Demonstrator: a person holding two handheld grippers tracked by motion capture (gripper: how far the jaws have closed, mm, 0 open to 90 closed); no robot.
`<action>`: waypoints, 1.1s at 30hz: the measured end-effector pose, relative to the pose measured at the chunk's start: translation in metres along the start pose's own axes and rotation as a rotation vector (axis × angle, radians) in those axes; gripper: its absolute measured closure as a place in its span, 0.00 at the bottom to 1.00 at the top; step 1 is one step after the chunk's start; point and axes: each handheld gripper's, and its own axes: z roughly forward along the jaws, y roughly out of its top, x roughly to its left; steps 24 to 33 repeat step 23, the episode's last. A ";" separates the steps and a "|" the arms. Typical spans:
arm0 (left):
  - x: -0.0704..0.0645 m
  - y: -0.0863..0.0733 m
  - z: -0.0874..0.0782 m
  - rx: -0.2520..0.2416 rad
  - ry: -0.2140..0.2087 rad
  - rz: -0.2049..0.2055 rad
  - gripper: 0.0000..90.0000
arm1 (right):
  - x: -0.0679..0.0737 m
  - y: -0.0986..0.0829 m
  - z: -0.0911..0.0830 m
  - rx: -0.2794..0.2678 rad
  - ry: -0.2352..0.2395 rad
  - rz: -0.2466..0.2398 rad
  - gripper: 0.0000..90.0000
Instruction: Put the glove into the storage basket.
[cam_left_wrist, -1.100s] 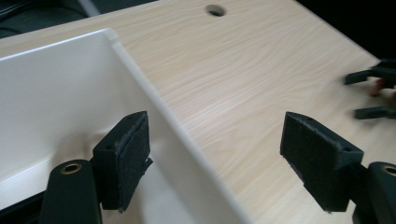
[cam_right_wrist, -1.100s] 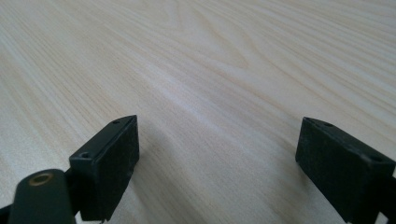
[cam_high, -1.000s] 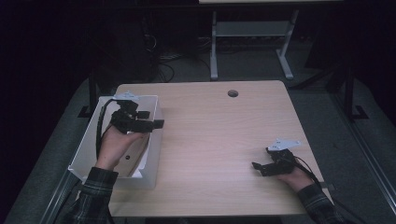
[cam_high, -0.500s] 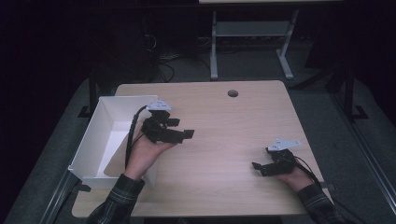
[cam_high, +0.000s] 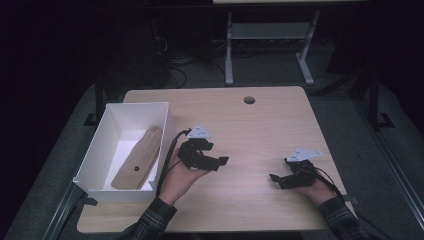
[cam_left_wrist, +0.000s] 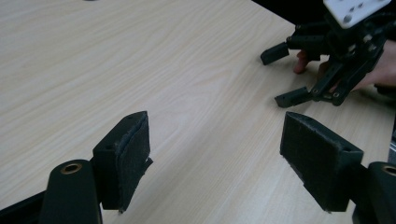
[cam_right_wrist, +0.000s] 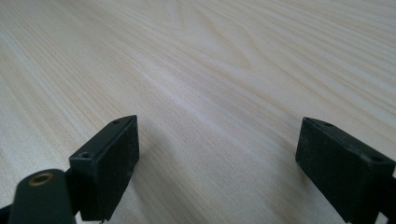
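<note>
the left gripper (cam_high: 220, 161) sits over the bare wood of the table (cam_high: 260, 125), a little left of the middle and just right of the white box (cam_high: 95, 160). its jaws stand wide apart with nothing between them, which the left gripper view makes plain: two black pads (cam_left_wrist: 123, 158) with light wood grain showing in the gap. the hand (cam_high: 181, 176) holding it comes in from the near edge in a plaid sleeve (cam_high: 150, 222).

the brown wooden piece (cam_high: 137, 159) lies flat on the floor of the white box, long axis running near to far, its narrower end toward the far wall. a small dark hole shows near its middle; the shape may be a flat cut-out, though the high view is too dim to be sure. it is apart from both grippers.

the right gripper (cam_high: 276, 179) rests low at the near right of the table, well apart from the left one, jaws pointing left. they too are spread wide and empty, with only table between its pads (cam_right_wrist: 107, 163) in the right gripper view. in the left gripper view it shows at the far right (cam_left_wrist: 285, 74), jaws parted.
</note>
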 end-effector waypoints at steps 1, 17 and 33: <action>0.001 -0.003 0.004 0.008 0.000 0.003 0.26 | 0.000 0.000 0.000 -0.001 0.001 0.004 0.14; 0.010 -0.047 0.045 0.094 0.026 0.025 0.26 | 0.001 0.000 0.000 0.000 0.002 0.005 0.14; 0.013 -0.055 0.049 0.109 0.028 0.036 0.26 | 0.001 0.000 0.000 0.002 0.004 0.001 0.14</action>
